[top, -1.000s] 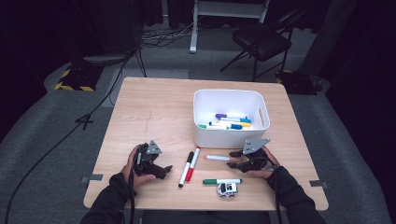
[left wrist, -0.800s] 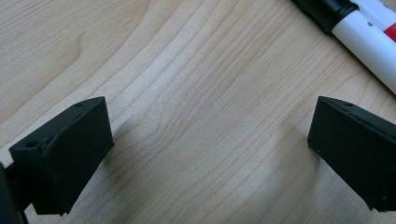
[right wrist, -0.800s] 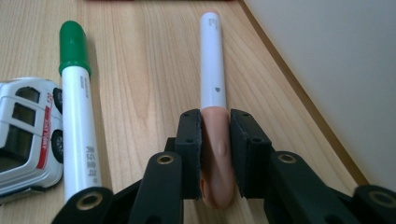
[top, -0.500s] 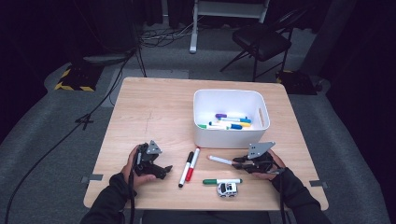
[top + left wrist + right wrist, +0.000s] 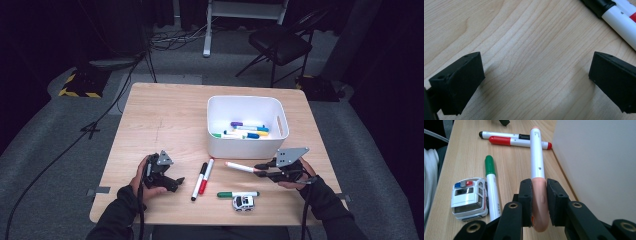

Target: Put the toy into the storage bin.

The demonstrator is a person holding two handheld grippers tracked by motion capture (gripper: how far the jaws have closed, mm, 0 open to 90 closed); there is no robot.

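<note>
Gripper (image 5: pixel 536 202) on my right pinches the orange-capped marker (image 5: pixel 537 160) off the bench (image 5: pixel 165 115), next to be carried to the white bin (image 5: pixel 245 145) beside it.

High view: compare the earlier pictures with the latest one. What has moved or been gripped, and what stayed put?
The right gripper has closed on the pink-capped marker, which lay on the table before, and lifted it clear, pointing toward the left. The left gripper, the black marker, red marker, green marker, toy police car and white bin stayed put.
</note>
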